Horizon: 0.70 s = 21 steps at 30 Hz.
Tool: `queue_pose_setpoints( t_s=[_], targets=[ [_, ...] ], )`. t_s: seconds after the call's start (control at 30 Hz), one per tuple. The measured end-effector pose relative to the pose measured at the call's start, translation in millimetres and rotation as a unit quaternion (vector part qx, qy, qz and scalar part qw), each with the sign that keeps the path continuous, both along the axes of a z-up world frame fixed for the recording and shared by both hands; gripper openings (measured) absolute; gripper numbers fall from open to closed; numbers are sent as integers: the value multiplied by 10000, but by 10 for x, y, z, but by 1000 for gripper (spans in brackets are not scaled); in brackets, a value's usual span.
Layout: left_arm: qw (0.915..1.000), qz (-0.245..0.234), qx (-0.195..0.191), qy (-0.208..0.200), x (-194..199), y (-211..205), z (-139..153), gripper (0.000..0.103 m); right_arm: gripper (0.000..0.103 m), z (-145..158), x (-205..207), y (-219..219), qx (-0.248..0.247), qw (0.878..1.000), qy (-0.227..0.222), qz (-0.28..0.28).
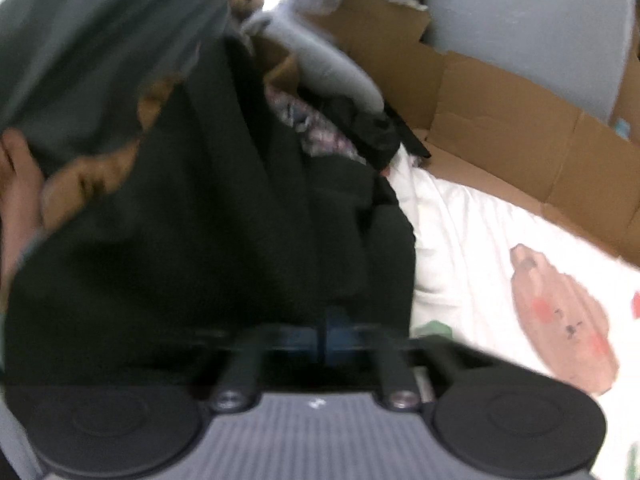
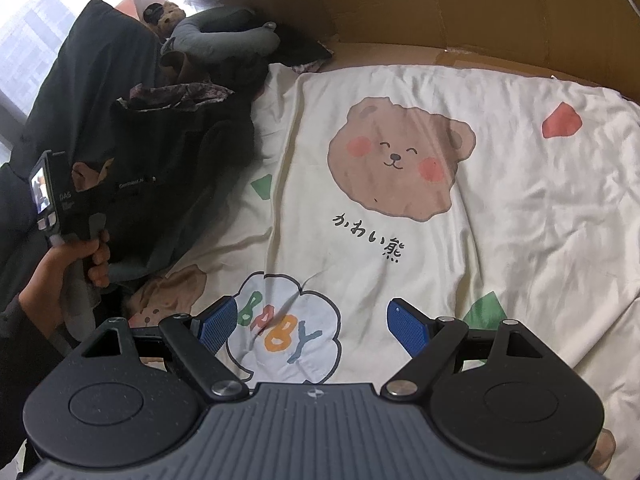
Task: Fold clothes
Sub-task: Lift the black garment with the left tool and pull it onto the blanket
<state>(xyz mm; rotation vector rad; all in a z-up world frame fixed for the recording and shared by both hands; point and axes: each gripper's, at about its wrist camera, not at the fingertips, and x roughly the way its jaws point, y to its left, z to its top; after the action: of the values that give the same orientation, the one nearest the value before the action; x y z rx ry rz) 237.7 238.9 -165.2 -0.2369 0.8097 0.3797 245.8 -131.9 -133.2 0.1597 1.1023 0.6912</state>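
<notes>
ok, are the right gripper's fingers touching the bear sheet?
Cannot tell. The right wrist view shows the right gripper open, blue fingers spread over the bear sheet with nothing between them, but looking down their length hides any gap or contact at the tips.

left claw (image 1: 326, 334) closed, tilted down | right claw (image 2: 308, 330) spread wide, tilted down
</notes>
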Motion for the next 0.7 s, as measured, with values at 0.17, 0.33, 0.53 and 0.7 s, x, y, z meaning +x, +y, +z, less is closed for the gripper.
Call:
queue_pose_setpoints(
  t_s=[0.17,0.33,0.53,0.7],
  targets=[
    [9994,-217,-163,-192,-109,-174,50,3,86,-20,7,-20,18,10000,-78,4],
    [9964,-542,-520,-394,-255,-428,161,3,86,-57,37,-65,162,9998,11,-112],
    [9892,-950,-931,-615,-391,-855,260,3,86,-28,51,-107,331,9993,24,-192],
    [9823,-1172,-1308,-650,-471,-1220,247,2,86,18,102,-175,472,9984,32,-303]
  ],
)
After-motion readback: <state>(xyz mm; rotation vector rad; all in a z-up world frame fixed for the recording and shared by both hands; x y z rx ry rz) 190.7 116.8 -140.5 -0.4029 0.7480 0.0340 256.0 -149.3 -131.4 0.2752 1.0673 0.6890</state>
